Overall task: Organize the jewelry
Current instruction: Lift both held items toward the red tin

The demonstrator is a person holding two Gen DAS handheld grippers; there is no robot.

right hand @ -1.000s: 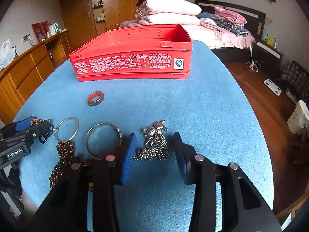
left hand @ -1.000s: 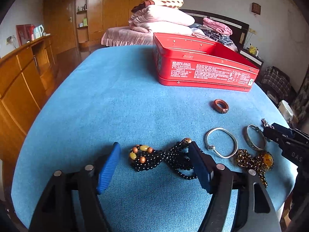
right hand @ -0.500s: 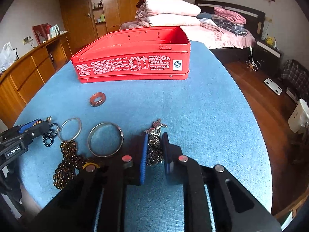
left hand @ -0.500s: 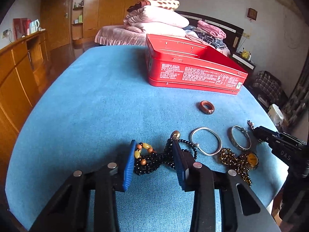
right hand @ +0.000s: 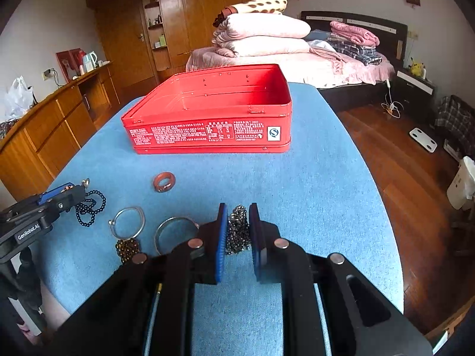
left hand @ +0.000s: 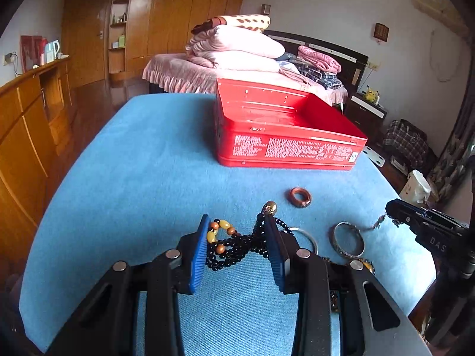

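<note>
My left gripper is shut on a black bead necklace with amber and brown beads, lifted a little above the blue table. My right gripper is shut on a dark metal chain necklace, also raised. The open red tin box stands at the far side of the table; it also shows in the right wrist view and looks empty. A brown ring, a thin silver bangle, a wider silver bangle and a brown bead string lie on the cloth.
The blue table drops off close on my right to a wooden floor. A wooden sideboard runs along the left. A bed with folded bedding stands behind the table.
Both grippers closed on their necklaces and lifted them off the table; the views rose and tilted toward the red box.
</note>
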